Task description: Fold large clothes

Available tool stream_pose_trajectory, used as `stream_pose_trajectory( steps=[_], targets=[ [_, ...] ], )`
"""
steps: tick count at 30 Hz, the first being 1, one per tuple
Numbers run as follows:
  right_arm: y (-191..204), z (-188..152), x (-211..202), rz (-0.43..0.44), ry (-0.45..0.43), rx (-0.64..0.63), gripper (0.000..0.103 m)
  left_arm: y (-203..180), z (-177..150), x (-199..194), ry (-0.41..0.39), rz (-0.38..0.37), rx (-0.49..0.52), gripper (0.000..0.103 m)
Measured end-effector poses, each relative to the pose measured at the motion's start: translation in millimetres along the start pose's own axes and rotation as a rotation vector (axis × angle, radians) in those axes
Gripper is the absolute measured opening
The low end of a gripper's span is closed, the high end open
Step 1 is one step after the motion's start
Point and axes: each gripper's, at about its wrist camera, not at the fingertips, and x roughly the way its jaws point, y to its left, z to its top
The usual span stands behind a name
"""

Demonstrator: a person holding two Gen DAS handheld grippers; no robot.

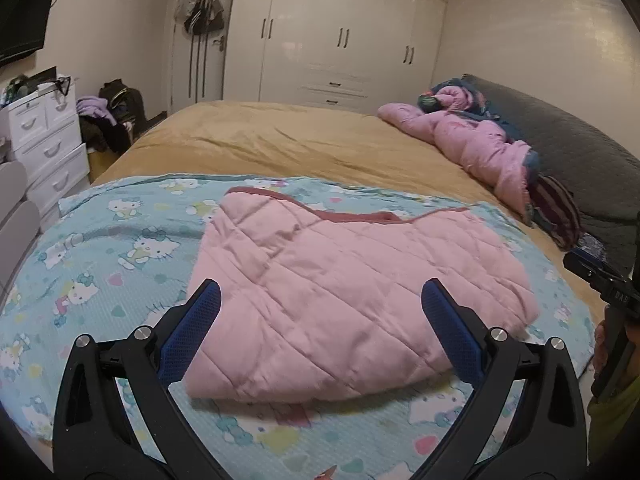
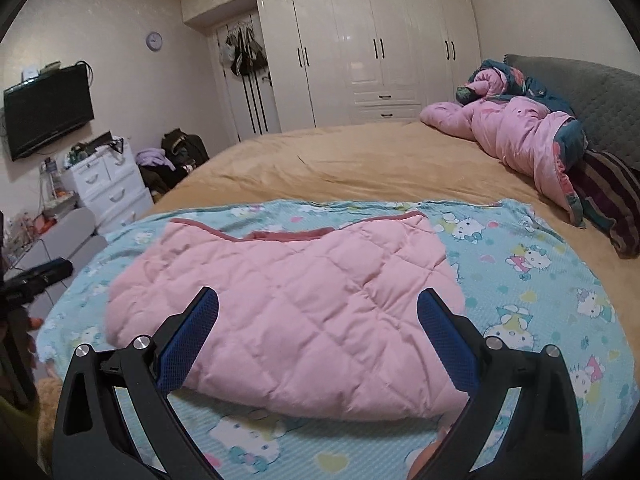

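Both claws, left claw [image 1: 320, 312] & right claw [image 2: 318, 316], gape empty over folded, seemingly quilted pink jacket [image 1: 340, 300].

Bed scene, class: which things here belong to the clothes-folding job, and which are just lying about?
Part of the job:
- pink quilted garment, folded on the cartoon-cat sheet
- left gripper, open
- right gripper, open

Lying about:
- pink duvet by the headboard
- striped cushion
- white drawers
- television

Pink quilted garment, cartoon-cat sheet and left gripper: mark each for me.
pink quilted garment [image 1: 340, 300], left wrist view, middle of its quilted top.
cartoon-cat sheet [image 1: 112, 248], left wrist view, bare part left of the garment.
left gripper [image 1: 322, 312], left wrist view, midway between its open fingertips.
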Motion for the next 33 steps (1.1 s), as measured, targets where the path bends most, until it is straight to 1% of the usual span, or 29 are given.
stream_pose_trajectory(
  steps=[5,12,15,17,19,21,25,33],
  targets=[
    [24,-21,-35,-0.011,-0.030,-0.029,0.099,-9,-23,-23,-0.019,-0.020,-0.009,0.094],
    [54,-61,-74,-0.057,-0.072,-0.091,0.099,-15,-65,-44,-0.012,-0.017,-0.019,0.094],
    [63,-80,-83,-0.063,-0.074,-0.105,0.099,-16,-86,-52,-0.006,0.004,-0.037,0.094],
    [68,-94,-86,-0.064,-0.064,-0.102,0.099,-18,-98,-56,-0.005,0.005,-0.030,0.094],
    [70,-106,-89,-0.072,-0.063,-0.088,0.099,-19,-109,-58,0.009,0.029,-0.034,0.094],
    [71,-118,-91,-0.063,-0.049,-0.050,0.099,-20,-118,-58,0.035,0.055,-0.042,0.094],
    [72,-133,-89,-0.056,-0.018,-0.024,0.099,-22,-129,-59,0.043,0.096,-0.029,0.094],
    [74,-132,-92,-0.040,-0.017,-0.018,0.099,-28,-131,-62,0.040,0.074,-0.018,0.094]
  ],
)
